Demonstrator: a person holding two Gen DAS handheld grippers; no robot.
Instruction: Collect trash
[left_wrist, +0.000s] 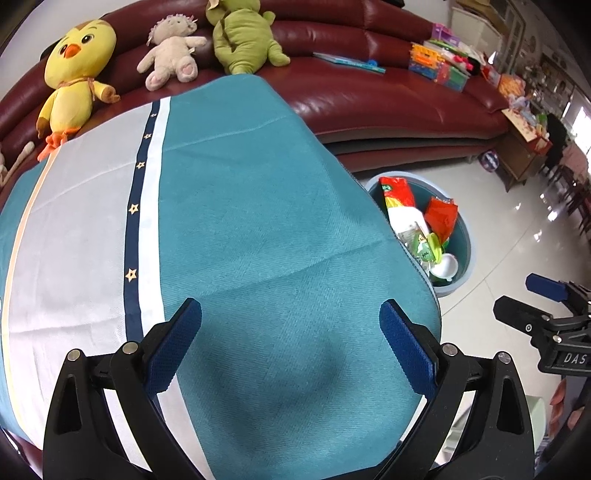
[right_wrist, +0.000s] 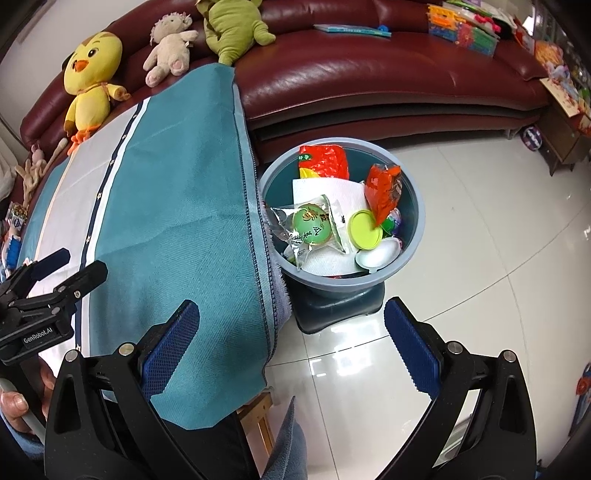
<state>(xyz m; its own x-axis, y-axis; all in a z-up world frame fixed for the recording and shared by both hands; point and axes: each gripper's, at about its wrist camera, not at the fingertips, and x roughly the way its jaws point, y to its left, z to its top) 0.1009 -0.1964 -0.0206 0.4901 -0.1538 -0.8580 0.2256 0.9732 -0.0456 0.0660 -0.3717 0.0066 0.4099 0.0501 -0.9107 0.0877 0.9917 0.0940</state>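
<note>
A blue-grey trash bin (right_wrist: 413, 236) stands on the floor beside the table's right edge; it also shows in the left wrist view (left_wrist: 466, 254). It holds a red and yellow wrapper (right_wrist: 325, 160), an orange-red wrapper (right_wrist: 384, 190), a clear packet with a green cake (right_wrist: 312, 225), a green lid (right_wrist: 365, 229), white paper and a white cup. My left gripper (left_wrist: 290, 345) is open and empty above the teal tablecloth (left_wrist: 266, 221). My right gripper (right_wrist: 291, 347) is open and empty, over the table's edge and the floor, short of the bin.
A dark red leather sofa (left_wrist: 369, 96) runs behind the table with a yellow chick toy (left_wrist: 75, 74), a beige toy (left_wrist: 171, 51), a green toy (left_wrist: 240, 37), books and boxes. Glossy tiled floor (right_wrist: 480, 258) lies to the right. A wooden stool (right_wrist: 258, 413) is under the table.
</note>
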